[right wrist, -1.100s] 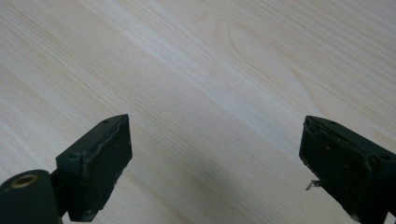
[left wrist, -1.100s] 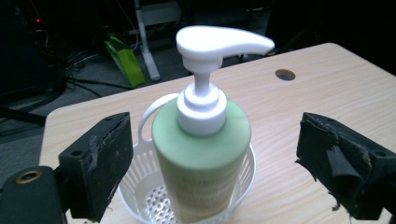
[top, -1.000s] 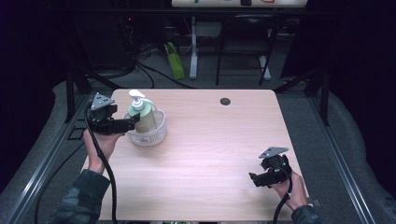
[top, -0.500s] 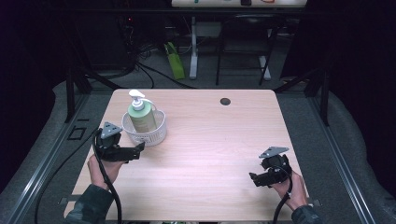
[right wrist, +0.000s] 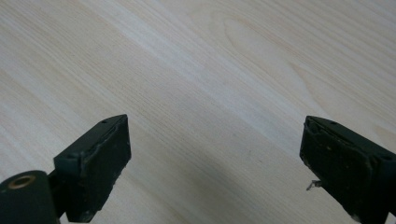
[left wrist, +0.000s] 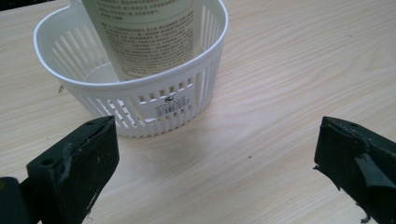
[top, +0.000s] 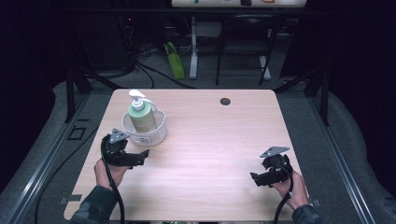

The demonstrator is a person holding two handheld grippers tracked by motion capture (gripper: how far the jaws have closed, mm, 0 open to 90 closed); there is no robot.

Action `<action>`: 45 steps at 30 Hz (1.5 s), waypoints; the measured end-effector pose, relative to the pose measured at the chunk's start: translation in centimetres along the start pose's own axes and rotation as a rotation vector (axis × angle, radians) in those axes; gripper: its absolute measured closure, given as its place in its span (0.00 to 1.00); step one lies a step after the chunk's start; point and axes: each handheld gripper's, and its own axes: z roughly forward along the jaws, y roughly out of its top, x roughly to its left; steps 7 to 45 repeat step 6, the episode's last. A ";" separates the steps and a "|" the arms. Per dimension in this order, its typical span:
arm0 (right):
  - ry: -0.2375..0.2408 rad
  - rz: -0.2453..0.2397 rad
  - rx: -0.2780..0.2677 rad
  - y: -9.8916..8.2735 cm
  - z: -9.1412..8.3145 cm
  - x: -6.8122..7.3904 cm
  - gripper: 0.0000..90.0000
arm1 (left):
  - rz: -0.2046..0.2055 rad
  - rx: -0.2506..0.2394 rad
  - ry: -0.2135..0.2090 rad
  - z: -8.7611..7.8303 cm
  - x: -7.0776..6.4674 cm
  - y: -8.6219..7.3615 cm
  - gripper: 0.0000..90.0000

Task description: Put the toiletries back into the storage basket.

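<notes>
While left gripper (left wrist: 215, 163) gapes, basket (left wrist: 140, 100) beyond fingertips (left wrist: 100, 140), untouched.

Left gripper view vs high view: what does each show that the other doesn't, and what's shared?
Left gripper view alone: the barcode label on the basket wall and the bottle's back-label print.

High view alone: the bottle's white pump head, the right gripper, the table's black grommet.

Both: white slotted basket holding the bottle, wooden table, open left gripper.
</notes>
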 end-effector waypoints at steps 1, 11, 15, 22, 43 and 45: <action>0.000 -0.003 0.002 0.0 0.0 -0.1 0.09 | -0.005 0.002 0.000 0.1 0.1 -0.1 0.00; -0.006 0.000 0.001 0.0 0.1 -0.1 0.09 | -0.008 0.010 0.012 0.4 0.5 -0.4 0.00; -0.006 0.000 0.001 0.0 0.1 -0.1 0.09 | -0.008 0.010 0.012 0.4 0.5 -0.4 0.00; -0.006 0.000 0.001 0.0 0.1 -0.1 0.09 | -0.008 0.010 0.012 0.4 0.5 -0.4 0.00; -0.006 0.000 0.001 0.0 0.1 -0.1 0.09 | -0.008 0.010 0.012 0.4 0.5 -0.4 0.00; -0.006 0.000 0.001 0.0 0.1 -0.1 0.09 | -0.008 0.010 0.012 0.4 0.5 -0.4 0.00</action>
